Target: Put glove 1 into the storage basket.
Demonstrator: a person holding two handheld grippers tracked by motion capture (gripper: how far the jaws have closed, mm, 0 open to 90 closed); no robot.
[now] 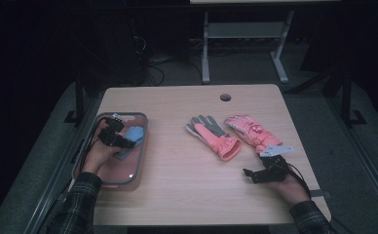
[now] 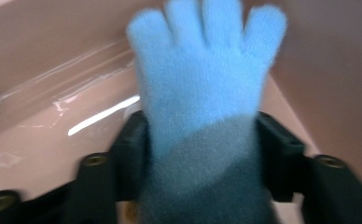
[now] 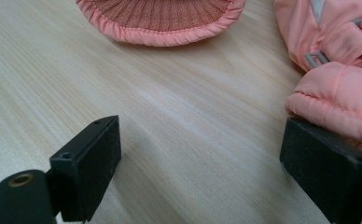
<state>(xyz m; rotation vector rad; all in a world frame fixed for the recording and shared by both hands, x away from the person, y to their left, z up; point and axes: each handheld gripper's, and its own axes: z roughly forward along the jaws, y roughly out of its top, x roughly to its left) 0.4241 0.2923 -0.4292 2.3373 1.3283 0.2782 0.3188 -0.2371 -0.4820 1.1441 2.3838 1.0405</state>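
Holding light-blue knit glove with grey cuff (image 1: 134,134) over pink plastic tray with grey rim (image 1: 141,161), left gripper (image 1: 121,140) at table's left, high view. Right gripper (image 1: 253,174) low beside pink padded ski gloves (image 1: 236,134).
Left gripper view: jaws pinching glove cuff.
Right gripper view: jaws spread over wooden tabletop (image 3: 179,116), nothing between.

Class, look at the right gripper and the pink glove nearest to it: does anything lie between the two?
Nothing visible does. The right gripper stands open on bare table, and the pink glove lies right by one of its jaws, its cuff edge at that jaw's tip. The other pink glove lies farther ahead, out of the way.
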